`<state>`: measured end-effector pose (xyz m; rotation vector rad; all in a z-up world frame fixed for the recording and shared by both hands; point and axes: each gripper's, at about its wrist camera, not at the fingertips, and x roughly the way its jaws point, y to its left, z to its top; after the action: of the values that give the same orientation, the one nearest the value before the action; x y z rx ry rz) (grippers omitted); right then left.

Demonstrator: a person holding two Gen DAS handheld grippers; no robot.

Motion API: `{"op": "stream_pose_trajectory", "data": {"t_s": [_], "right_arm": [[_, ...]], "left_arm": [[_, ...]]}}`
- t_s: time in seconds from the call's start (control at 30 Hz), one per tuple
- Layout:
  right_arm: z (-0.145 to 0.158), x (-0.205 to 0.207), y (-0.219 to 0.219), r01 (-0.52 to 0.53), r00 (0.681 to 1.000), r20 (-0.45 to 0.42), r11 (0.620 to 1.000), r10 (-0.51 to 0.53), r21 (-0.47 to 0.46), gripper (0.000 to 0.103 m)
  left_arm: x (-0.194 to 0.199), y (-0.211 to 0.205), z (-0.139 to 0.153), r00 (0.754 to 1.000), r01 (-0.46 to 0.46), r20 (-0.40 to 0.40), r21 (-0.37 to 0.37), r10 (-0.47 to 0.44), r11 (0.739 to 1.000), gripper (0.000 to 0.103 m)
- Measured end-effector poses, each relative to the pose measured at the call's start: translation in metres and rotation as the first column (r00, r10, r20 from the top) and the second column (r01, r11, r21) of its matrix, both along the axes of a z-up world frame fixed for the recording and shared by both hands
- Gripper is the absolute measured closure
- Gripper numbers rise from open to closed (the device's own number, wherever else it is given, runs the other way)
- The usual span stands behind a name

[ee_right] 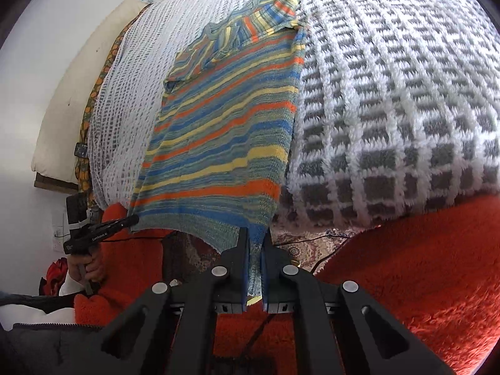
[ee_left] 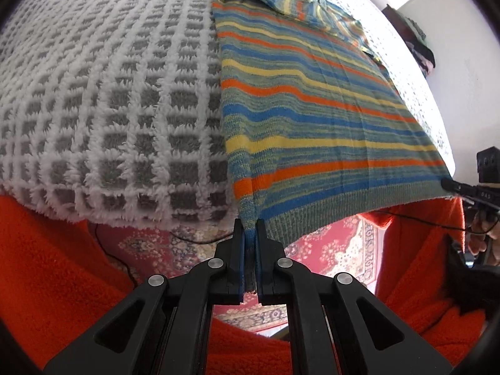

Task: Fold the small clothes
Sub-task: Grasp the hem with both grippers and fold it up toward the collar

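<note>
Striped sweater lay flat on the bed's grid blanket, sleeves already tucked across the top, hem hanging just off the near edge. Left tool was pressed together, pinching one hem corner; right tool likewise pinched the other corner. Both corners were held level and taut, likely so the hem could be carried up toward the collar in one even fold. Each tool pointed steeply down at the cloth. Red rug on the floor showed below the lifted hem. Risk: uneven pull would skew the fold.
</note>
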<state>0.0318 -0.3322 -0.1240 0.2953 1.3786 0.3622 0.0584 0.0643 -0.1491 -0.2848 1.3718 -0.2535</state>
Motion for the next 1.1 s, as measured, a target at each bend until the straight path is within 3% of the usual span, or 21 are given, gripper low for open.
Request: {"op": "stream_pose_trajectory", "data": {"t_s": [0.17,0.37,0.53,0.73,0.83,0.87,0.9,0.97,1.07,1.1], "right_arm": [[0.002,0.024,-0.006,0.036,0.999,0.007,0.996,-0.037,0.081,0.097],[0.045,0.115,-0.006,0.063,0.99,0.113,0.978,-0.087,0.201,0.097],[0.064,0.225,0.004,0.092,0.976,0.172,0.971,-0.132,0.222,0.097],[0.039,0.36,0.004,0.163,0.966,0.171,0.972,-0.191,0.167,0.097],[0.02,0.412,0.004,0.204,0.951,0.213,0.974,-0.222,0.103,0.095],[0.014,0.425,0.006,0.212,0.948,0.229,0.975,-0.221,0.066,0.091],[0.006,0.437,0.006,0.231,0.947,0.221,0.972,-0.232,0.033,0.084],[0.0,0.446,-0.002,0.269,0.936,0.227,0.963,-0.268,0.025,0.049],[0.007,0.434,-0.011,0.253,0.924,0.282,0.966,-0.256,0.047,0.048],[0.01,0.425,-0.014,0.239,0.926,0.291,0.97,-0.24,0.04,0.048]], "left_arm": [[0.035,0.02,0.032,0.995,-0.084,0.036,-0.143,0.09,0.986,0.1],[0.13,0.043,0.075,0.977,-0.154,0.104,-0.256,0.186,0.954,0.1],[0.241,0.052,0.085,0.963,-0.203,0.133,-0.213,0.234,0.956,0.1],[0.36,0.042,0.057,0.96,-0.223,0.152,-0.094,0.236,0.97,0.1],[0.409,0.04,0.026,0.958,-0.258,0.127,-0.017,0.258,0.966,0.087],[0.422,0.042,0.015,0.956,-0.281,0.097,0.032,0.276,0.959,0.075],[0.426,0.046,0.006,0.952,-0.299,0.08,0.065,0.294,0.952,0.068],[0.425,0.058,0.002,0.941,-0.334,0.091,0.072,0.327,0.94,0.063],[0.396,0.071,0.005,0.936,-0.334,0.133,0.046,0.326,0.941,0.044],[0.384,0.071,0.007,0.937,-0.329,0.142,0.056,0.318,0.943,0.043]]}}
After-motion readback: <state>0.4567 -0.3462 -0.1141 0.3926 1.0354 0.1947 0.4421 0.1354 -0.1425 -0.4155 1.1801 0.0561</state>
